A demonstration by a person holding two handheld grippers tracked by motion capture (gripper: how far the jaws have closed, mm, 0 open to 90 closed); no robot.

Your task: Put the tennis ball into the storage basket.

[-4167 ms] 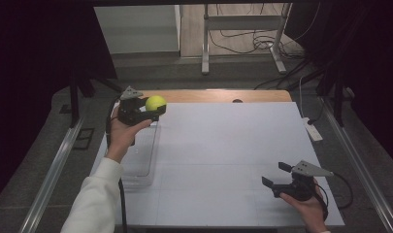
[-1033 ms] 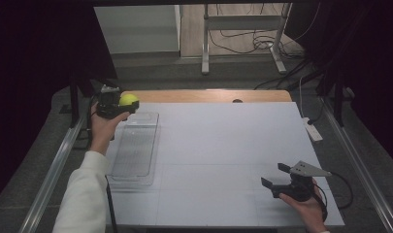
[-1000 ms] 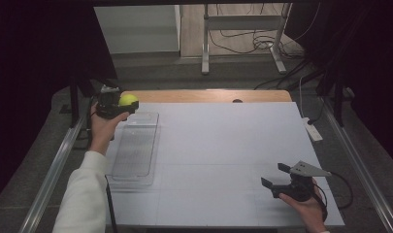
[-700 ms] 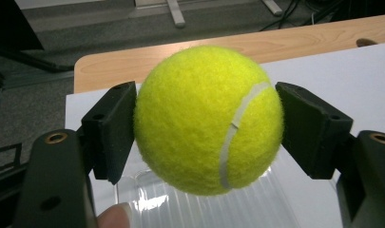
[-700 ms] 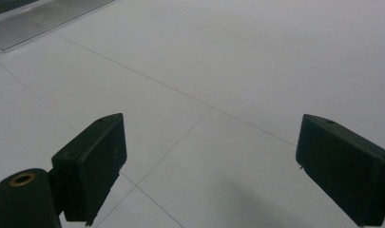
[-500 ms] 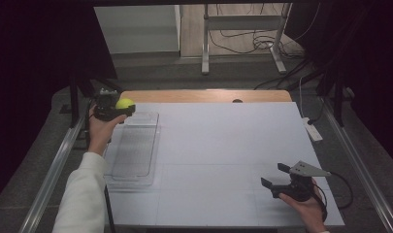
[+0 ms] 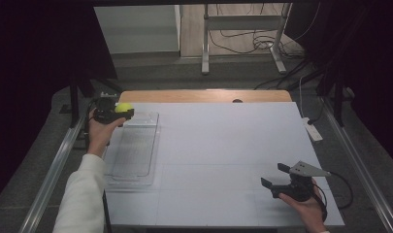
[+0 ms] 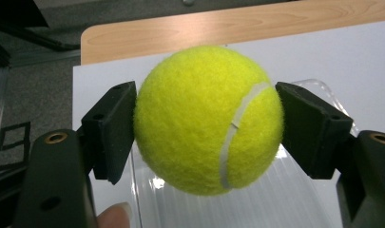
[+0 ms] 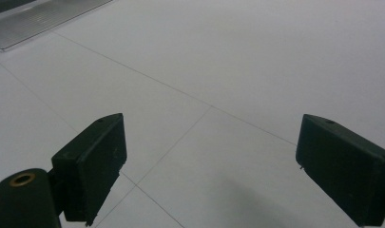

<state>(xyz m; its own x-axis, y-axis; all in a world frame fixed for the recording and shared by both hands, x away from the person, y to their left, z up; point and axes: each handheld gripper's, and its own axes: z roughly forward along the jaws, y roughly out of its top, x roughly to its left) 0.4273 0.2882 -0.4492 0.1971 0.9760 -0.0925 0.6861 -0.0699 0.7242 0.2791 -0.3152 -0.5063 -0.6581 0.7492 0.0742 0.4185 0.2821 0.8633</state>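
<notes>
Yellow felt, fuzzy and a little springy: the tennis ball (image 8: 208, 119) sits squeezed between the two black jaws of the left gripper (image 8: 208, 130), one pad on each side at its widest girth, with the white seam curving down the side nearer the right-hand pad. It looks light, and the nap should give the pads good friction, so I judge a slip unlikely while the squeeze stays across the middle. Gripped higher or lower, a round body like this would tend to squirt out. It is soft enough to dent a little and in no way fragile, so a short drop should do it no harm, though it would bounce and roll.

Just below and ahead of that gripper lies a clear plastic tray (image 7: 136, 150), its far end under the ball. Seen from the high view, the ball (image 7: 123, 107) hangs above the tray's far left corner, near the back edge of the white table (image 7: 223, 145).

Well apart, at the near right, the right gripper (image 9: 209, 161) rests with its jaws spread wide and nothing between them, bare tabletop ahead of it.
</notes>
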